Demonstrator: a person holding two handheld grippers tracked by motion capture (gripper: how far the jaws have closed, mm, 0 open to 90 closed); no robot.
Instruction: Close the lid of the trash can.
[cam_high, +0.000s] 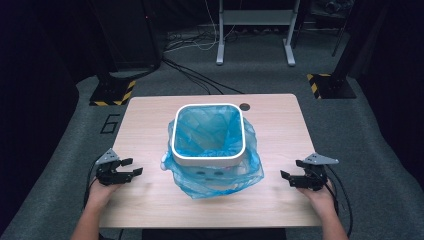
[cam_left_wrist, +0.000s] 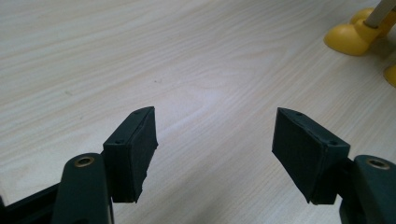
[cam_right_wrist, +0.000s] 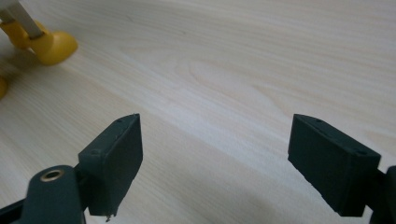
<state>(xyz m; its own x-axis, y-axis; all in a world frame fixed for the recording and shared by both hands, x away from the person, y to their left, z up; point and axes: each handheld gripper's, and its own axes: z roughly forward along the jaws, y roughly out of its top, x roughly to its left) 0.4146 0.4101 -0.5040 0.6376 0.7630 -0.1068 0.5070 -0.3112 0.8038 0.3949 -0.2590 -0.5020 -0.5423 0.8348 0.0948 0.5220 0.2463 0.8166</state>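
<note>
In the high view, a white bin (cam_high: 208, 134) lined with a blue plastic bag (cam_high: 215, 172) is seen at the middle of the counter (cam_high: 150, 200). The left gripper (cam_high: 131, 167) and the right gripper (cam_high: 290, 169) are held low at either side, well apart from the bin.

In the left gripper view, the jaws are spread, nothing between them, bare wood beneath.

In the right gripper view, the jaws are parted wide and nothing is gripped.

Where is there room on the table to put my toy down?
Bare wood lies between the left gripper and the blue bag, and between the bag and the right gripper. The middle is crowded by the white bin.
</note>
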